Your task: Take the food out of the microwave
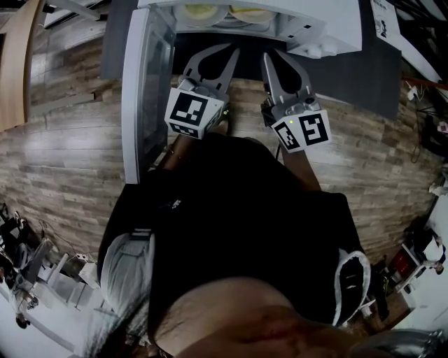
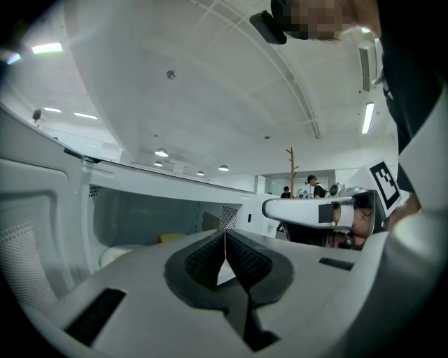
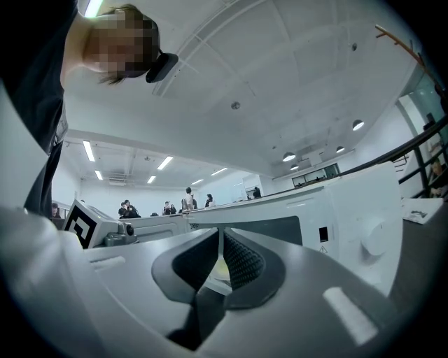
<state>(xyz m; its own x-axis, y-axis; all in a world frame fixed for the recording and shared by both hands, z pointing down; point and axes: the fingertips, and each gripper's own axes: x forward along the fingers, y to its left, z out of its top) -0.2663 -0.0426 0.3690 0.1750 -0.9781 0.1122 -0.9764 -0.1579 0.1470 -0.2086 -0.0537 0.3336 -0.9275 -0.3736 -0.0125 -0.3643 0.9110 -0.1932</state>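
1. The food (image 1: 203, 12), pale yellow in round white dishes (image 1: 253, 15), is seen inside the white microwave (image 1: 308, 21) at the top edge of the head view.
2. The microwave's door (image 1: 143, 91) is swung wide open at the left, beside the left tool.
3. The left tool (image 2: 225, 241) is pictured in front of the opening, its ribbed black pads (image 2: 203, 260) pressed together on nothing. The right tool (image 3: 218, 241), just beside it, is likewise closed and empty.
4. The cavity, with a perforated wall patch and the yellow food, is shown only in the left gripper view. The control panel with its round knob (image 3: 374, 238) is shown only in the right gripper view.
5. A dark grey counter (image 1: 364, 70) carries the microwave, and a wood-plank floor (image 1: 70, 161) lies below. Distant people (image 3: 187, 199) are seen under ceiling lights.
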